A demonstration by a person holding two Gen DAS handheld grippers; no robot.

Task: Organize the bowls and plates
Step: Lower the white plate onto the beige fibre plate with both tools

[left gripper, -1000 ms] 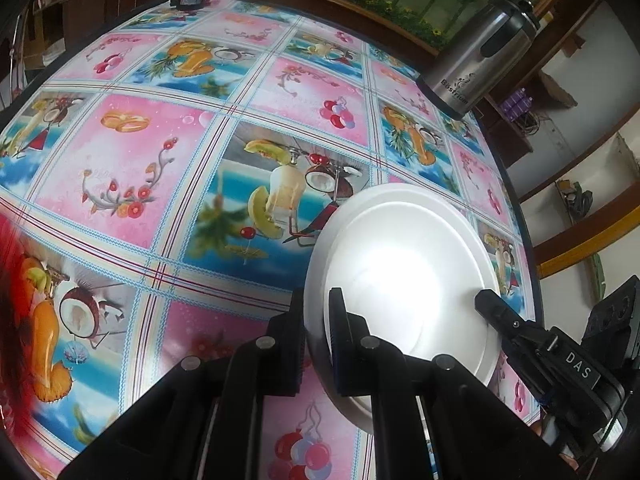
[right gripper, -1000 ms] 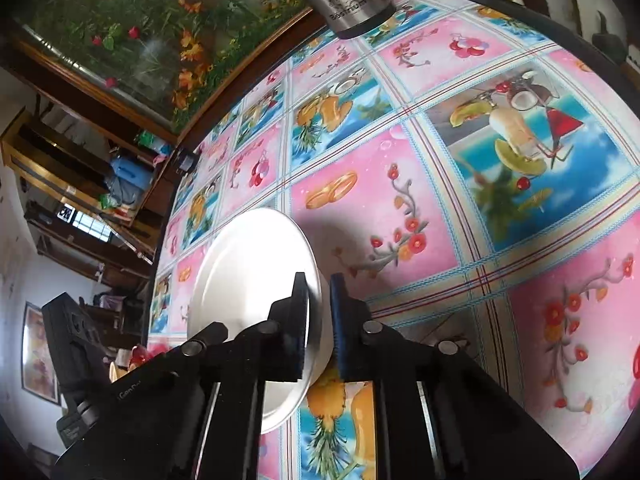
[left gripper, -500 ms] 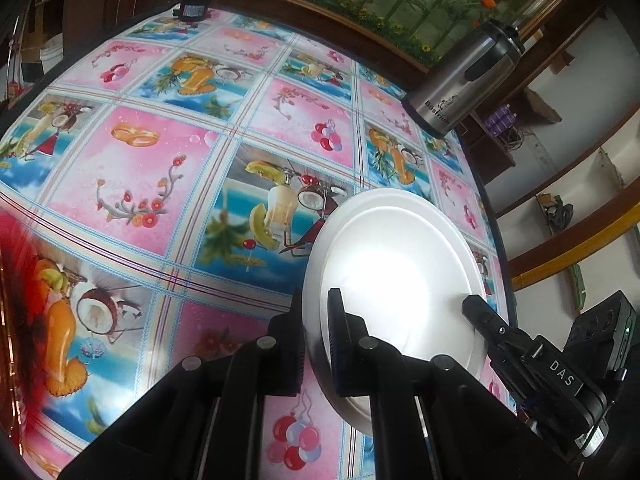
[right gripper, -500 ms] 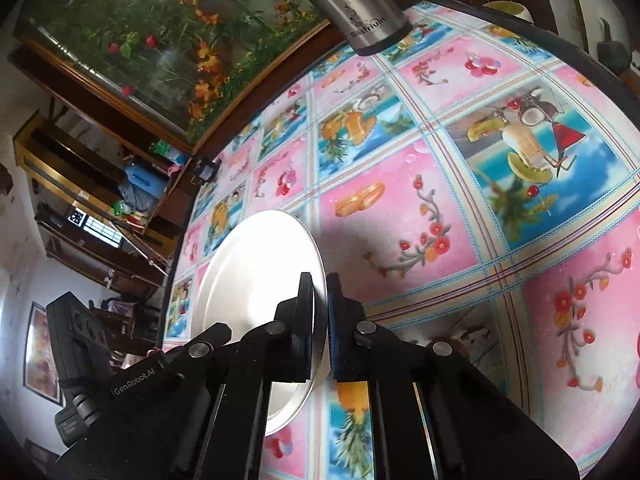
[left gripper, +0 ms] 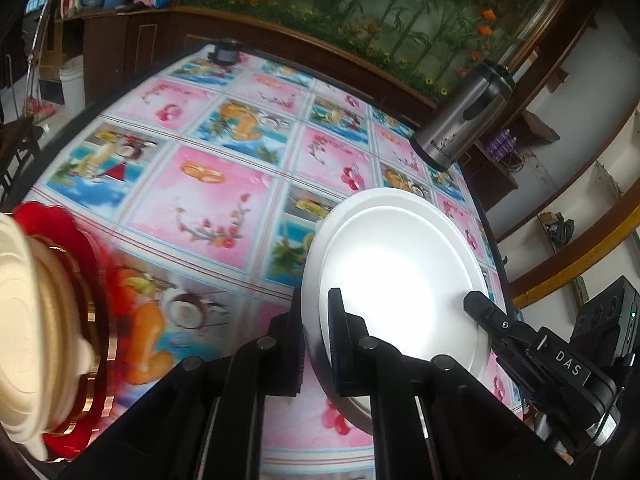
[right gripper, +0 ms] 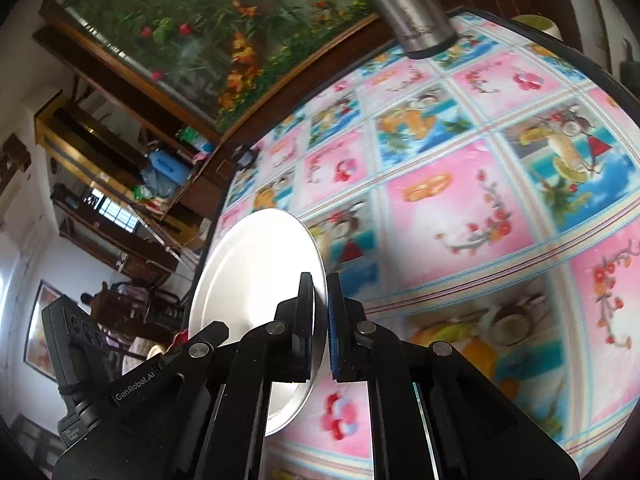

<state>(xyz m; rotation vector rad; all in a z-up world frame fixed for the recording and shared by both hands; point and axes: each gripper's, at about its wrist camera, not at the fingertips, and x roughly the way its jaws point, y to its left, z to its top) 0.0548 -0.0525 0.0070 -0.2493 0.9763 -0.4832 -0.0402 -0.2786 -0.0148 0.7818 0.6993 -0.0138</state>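
Observation:
A plain white plate (left gripper: 400,280) hangs above the patterned tablecloth, held from both sides. My left gripper (left gripper: 316,312) is shut on its left rim, one finger under and one on top. In the left wrist view my right gripper (left gripper: 486,316) clamps the opposite rim. From the right wrist view the same white plate (right gripper: 256,276) stands to the left, its rim pinched between the shut fingers of my right gripper (right gripper: 320,304). A stack of cream bowls with red and gold rims (left gripper: 40,320) fills the left edge of the left wrist view, blurred and close.
A steel thermos (left gripper: 464,116) stands at the table's far right edge; the same thermos (right gripper: 408,12) appears at the top of the right wrist view. The fruit-print tablecloth (left gripper: 208,184) covers the table. A small dark object (left gripper: 226,52) sits at the far edge, with wooden cabinets behind.
Both grippers have lifted the plate higher off the cloth and carried it across the table. The stack of red-rimmed bowls has come into the left wrist view at the left.

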